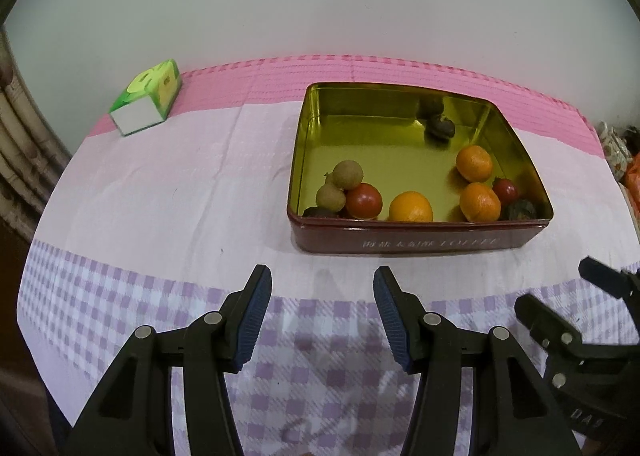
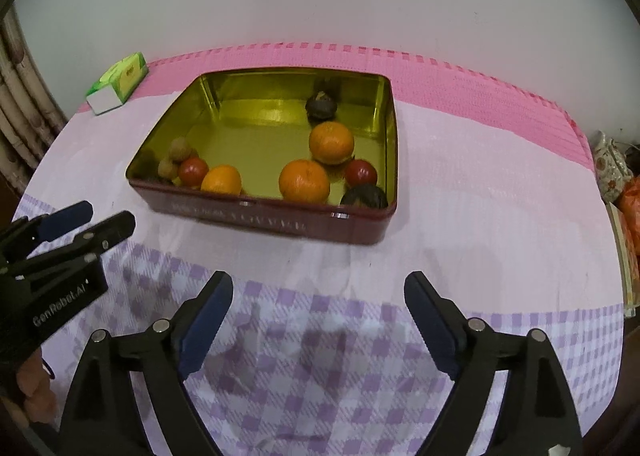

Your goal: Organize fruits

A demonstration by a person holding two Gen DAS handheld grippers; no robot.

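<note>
A dark red tin (image 1: 420, 242) with a gold inside stands on the cloth ahead of both grippers. In it lie three oranges (image 1: 411, 207), two red round fruits (image 1: 363, 200), two tan longans (image 1: 348, 175) and some dark fruits (image 1: 440, 127). My left gripper (image 1: 322, 276) hovers over the checked cloth in front of the tin, open, with nothing between its fingers. My right gripper (image 2: 320, 282) is open wide and empty, in front of the tin (image 2: 260, 222) and its oranges (image 2: 304, 181). The left gripper (image 2: 86, 224) shows at the left edge of the right wrist view.
A green tissue pack (image 1: 146, 98) lies at the back left by the white wall. The cloth (image 2: 480, 192) is pink at the back and purple-checked near me. Patterned items (image 2: 612, 168) sit past the table's right edge. A curtain hangs at far left.
</note>
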